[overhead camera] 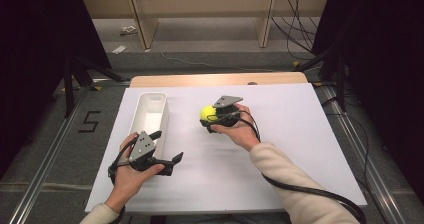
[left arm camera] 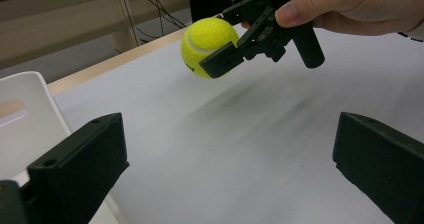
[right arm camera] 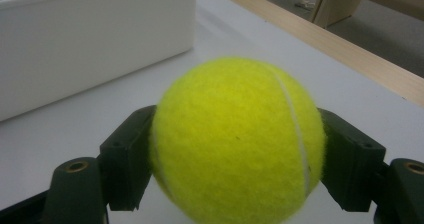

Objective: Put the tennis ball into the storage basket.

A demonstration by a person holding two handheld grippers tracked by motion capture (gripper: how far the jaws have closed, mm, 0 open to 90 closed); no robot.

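Pinching the yellow tennis ball (right arm camera: 237, 141) between both jaws, my right gripper (overhead camera: 212, 118) holds it near the middle of the white table (overhead camera: 280, 134). My left gripper view shows the ball (left arm camera: 207, 46) lifted clear of the surface, which the high view cannot settle. My left gripper (overhead camera: 170, 164) is spread wide, beside the white bin (overhead camera: 150, 111).

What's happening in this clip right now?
A person works at a white-covered table with a tool in each hand. The right tool is shut on a yellow tennis ball, lifted off the surface beside a white bin. The left tool hangs open, holding nothing, near the bin's close end.
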